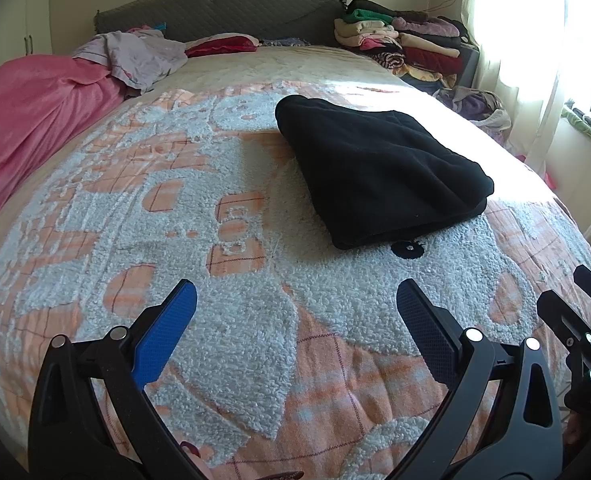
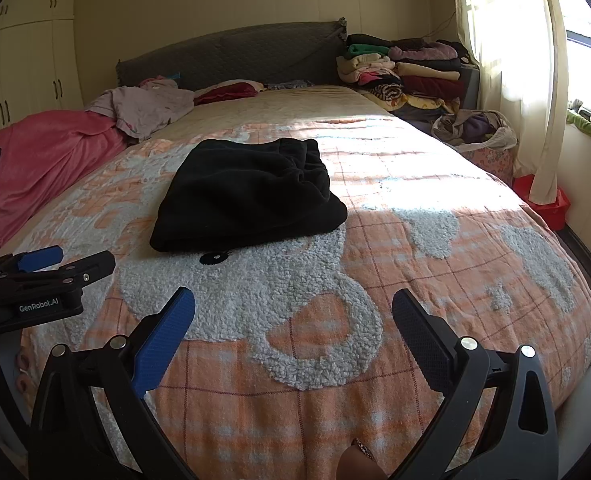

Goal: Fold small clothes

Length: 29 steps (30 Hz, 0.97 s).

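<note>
Here both tongs, left (image 1: 295, 300) and right (image 2: 293, 306), gape empty; the left reads "GenRobot.AI".

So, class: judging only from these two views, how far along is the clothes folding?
Done: the black garment lies folded flat on the orange-and-white blanket. In hand: nothing; the left hand-held gripper and the right hand-held gripper are both open, empty and short of the garment. Possibly left: the rumpled lilac clothes near the headboard look unfolded, and the folded stack may be where finished pieces go.
</note>
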{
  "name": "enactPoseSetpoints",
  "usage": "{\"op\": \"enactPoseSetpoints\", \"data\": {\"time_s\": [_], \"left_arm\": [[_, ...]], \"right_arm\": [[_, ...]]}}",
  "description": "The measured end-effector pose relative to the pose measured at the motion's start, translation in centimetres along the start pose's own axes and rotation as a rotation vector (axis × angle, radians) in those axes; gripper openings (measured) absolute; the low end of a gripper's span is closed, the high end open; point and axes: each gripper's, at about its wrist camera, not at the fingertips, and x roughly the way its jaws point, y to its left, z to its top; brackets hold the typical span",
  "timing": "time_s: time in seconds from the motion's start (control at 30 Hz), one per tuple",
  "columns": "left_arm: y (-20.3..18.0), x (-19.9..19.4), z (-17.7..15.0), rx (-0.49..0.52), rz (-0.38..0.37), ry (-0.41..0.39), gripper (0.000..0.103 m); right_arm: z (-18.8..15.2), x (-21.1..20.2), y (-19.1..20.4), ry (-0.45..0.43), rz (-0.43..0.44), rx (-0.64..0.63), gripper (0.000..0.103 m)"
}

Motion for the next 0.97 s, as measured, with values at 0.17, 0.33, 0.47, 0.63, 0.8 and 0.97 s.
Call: {"op": "enactPoseSetpoints", "data": {"time_s": [0.17,0.33,0.47,0.63,0.8,0.97], "left_arm": [[-0.6,-0.2,0.2,0.019,0.001,-0.007,0.094],[-1.0,-0.2,0.2,0.035,0.000,-0.007,0.094],[-1.5,0.0,0.0,0.065,0.072,0.006,0.094],[-0.7,-0.7,0.4,0.029,0.046,-0.015,0.094],[7.0,0.4,3.1,-0.219,0.001,0.074,0.094],[23.0,0.4,7.0,-0.442,0.256,0.032,0.094]], "right_arm": [[-0.1,0.0,-0.1,0.004,-0.004,0.003,0.099],[0.0,0.0,-0.3,0.008,-0.010,0.006,0.099],[-0.1,-0.2,-1.0,0.007,-0.033,0.026,0.099],[-0.8,-1.4,-4.6,0.004,-0.130,0.128,0.098],[-3.2,-4.2,-15.0,0.009,-0.413,0.287,0.098],[-8.7,-8.5,-30.9,0.082,-0.782,0.554,0.098]]}}
